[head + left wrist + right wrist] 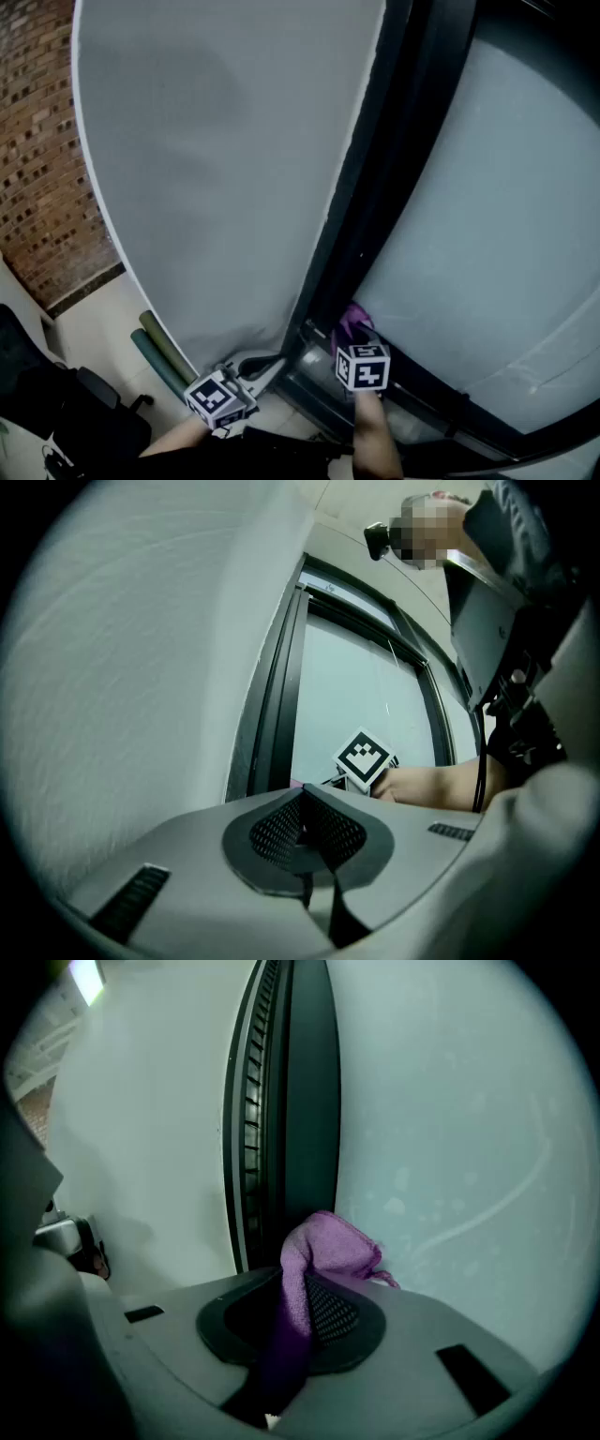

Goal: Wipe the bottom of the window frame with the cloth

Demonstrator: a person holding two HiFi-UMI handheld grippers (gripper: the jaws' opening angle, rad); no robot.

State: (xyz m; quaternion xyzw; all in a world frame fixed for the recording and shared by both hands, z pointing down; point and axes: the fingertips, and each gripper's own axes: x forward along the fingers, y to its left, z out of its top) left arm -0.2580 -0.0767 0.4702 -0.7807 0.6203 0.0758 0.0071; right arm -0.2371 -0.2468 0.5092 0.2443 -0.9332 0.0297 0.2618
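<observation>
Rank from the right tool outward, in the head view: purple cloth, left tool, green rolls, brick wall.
1. purple cloth, clamped in the right tool.
2. left tool, low to its left.
3. green rolls, farther left.
4. brick wall, upper left.

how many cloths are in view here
1: a purple cloth, clamped in the right gripper, up by the dark window frame beside the glass. The left gripper is shut with nothing in it; more could lie out of view.

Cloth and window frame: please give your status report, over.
Left gripper shut, empty. Right gripper shut on purple cloth, cloth low at the window frame, next to the glass. No obstruction seen.
</observation>
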